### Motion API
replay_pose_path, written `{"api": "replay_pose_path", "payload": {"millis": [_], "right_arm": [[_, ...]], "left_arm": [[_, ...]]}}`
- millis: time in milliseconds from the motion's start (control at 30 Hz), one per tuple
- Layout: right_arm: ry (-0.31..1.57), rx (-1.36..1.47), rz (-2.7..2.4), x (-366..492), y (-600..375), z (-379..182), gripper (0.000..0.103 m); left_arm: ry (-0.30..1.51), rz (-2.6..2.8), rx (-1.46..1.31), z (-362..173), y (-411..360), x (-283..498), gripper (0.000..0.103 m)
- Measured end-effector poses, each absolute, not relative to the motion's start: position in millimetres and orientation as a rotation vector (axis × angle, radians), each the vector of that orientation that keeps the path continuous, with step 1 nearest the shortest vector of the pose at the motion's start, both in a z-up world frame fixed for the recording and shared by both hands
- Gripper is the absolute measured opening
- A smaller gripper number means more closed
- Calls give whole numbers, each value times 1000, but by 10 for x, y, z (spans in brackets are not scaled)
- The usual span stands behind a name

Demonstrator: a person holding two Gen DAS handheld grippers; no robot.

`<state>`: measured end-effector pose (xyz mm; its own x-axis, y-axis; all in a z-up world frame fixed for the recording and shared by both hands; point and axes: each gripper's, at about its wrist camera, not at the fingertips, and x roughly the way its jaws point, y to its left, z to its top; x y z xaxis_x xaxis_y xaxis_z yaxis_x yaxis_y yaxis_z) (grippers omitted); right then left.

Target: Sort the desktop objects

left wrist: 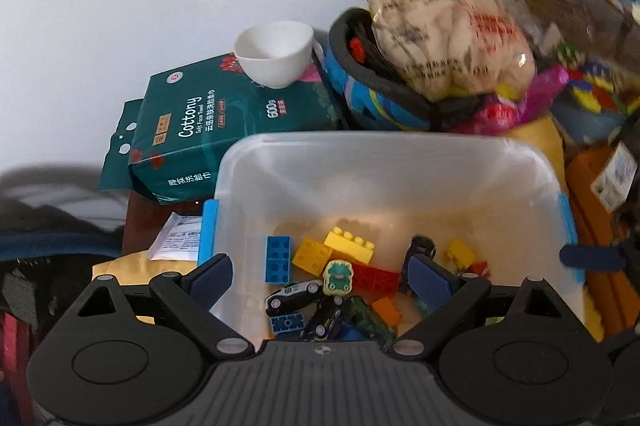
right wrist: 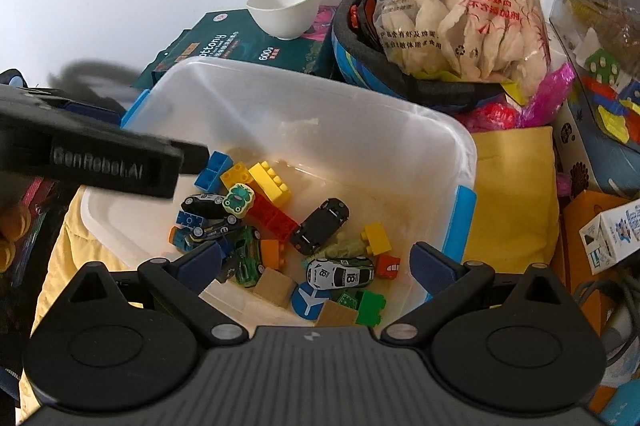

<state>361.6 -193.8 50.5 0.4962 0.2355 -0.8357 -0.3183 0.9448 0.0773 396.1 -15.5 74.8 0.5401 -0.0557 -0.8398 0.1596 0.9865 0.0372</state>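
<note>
The translucent plastic storage bin with blue side latches (right wrist: pixel 400 130) sits on a yellow cloth (right wrist: pixel 516 194), directly ahead of and below both grippers. Inside it lie 2 clusters of toys: coloured building bricks, among them a long yellow brick (right wrist: pixel 270 182), and several toy cars, including a black toy car (right wrist: pixel 320 226) lying diagonally mid-bin. The right gripper (right wrist: pixel 316 262) hangs spread and empty above the bin's near wall. The left gripper (left wrist: pixel 320 278) is likewise spread, holding nothing, over the bin's left side. Unsorted clutter lies beyond the bin's far rim, so either arm would probably have to reach forward past it.
</note>
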Motion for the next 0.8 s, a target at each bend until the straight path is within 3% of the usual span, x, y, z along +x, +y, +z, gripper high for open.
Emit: {"api": "replay_pose_path", "payload": {"millis": [800], "right_arm": [[998, -81, 318, 3630, -1957, 477, 103]], "left_arm": [[997, -54, 94, 767, -82, 3997, 100]]}}
